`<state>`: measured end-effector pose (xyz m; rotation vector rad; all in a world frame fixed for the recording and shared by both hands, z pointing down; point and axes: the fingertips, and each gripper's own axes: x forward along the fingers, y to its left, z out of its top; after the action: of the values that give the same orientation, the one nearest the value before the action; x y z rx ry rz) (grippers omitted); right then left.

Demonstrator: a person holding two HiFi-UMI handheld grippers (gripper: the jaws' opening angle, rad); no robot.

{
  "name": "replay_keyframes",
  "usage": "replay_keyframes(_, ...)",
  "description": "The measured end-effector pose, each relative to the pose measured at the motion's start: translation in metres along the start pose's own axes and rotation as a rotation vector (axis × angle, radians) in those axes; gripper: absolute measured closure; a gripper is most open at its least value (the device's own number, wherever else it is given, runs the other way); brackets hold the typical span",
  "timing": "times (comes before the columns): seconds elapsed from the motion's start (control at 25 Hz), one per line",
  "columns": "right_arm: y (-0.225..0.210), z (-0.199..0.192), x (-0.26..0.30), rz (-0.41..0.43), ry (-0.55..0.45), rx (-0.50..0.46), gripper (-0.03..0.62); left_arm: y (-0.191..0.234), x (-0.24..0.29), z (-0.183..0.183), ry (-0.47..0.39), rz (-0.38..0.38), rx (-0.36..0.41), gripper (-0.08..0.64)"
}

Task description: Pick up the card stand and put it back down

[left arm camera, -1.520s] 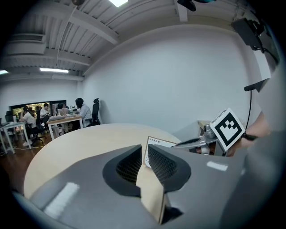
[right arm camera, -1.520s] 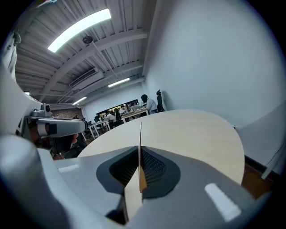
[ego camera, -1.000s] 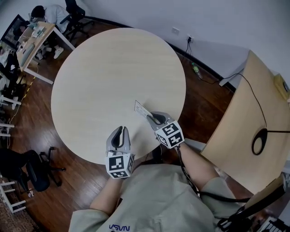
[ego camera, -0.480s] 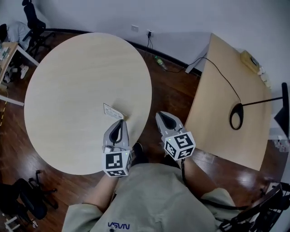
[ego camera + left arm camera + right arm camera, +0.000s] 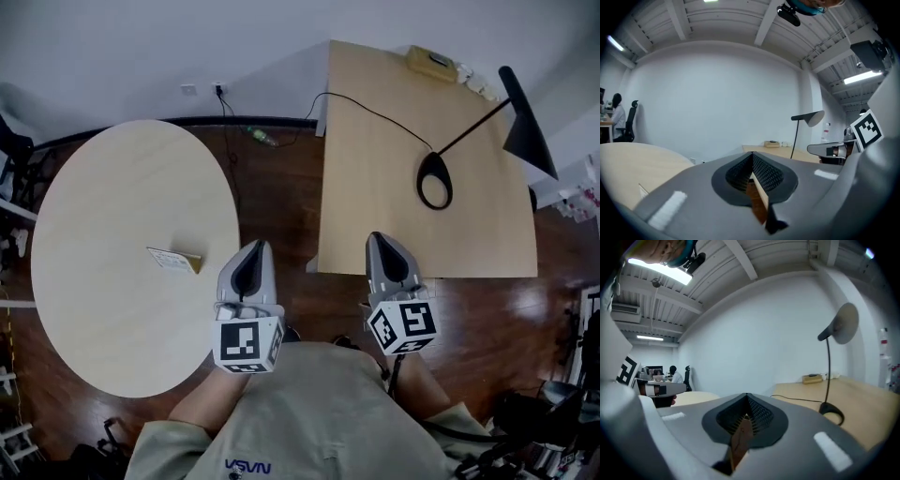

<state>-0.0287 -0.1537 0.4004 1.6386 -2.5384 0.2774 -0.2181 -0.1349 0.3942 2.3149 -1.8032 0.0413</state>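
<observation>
The card stand (image 5: 174,260), a small wooden base holding a white card, rests on the round light-wood table (image 5: 112,216), near its right side. My left gripper (image 5: 254,247) hovers at the table's right edge, a little right of the stand and apart from it, jaws shut and empty. My right gripper (image 5: 380,238) is over the near edge of the rectangular table (image 5: 375,206), far from the stand, also shut on nothing. In the left gripper view the jaws (image 5: 752,155) meet with nothing between; the right gripper view shows the same (image 5: 746,398).
A black desk lamp (image 5: 525,117) with a ring base (image 5: 434,180) stands on the rectangular table, its cable running to the back edge. A small tan box (image 5: 431,61) sits at that table's far edge. Dark wood floor (image 5: 272,197) shows between the tables.
My right gripper has left the card stand, swung right and shut empty. The head view has panned right, and the stand stays on the round table, left of both grippers.
</observation>
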Motion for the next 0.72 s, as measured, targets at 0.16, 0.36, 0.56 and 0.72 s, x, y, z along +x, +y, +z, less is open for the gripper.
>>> replay_keyframes(0.16,-0.055,0.005,-0.071,-0.098,-0.028,-0.017,0.592,-0.088,-0.005,-0.004,-0.005,-0.073,0.01,0.552)
replay_keyframes(0.36,-0.097,-0.01,-0.154,-0.123,-0.033,0.021,0.592,-0.19,-0.029,-0.027,0.026,-0.124,0.039,0.552)
replay_keyframes(0.56,-0.129,-0.023,-0.217,-0.097,-0.025,0.019,0.592,-0.264,-0.057,-0.045,0.035,-0.117,0.071,0.552)
replay_keyframes(0.72,-0.137,-0.039,-0.249,-0.092,-0.008,0.039,0.592,-0.282,-0.082,-0.061,0.062,-0.1,0.105,0.554)
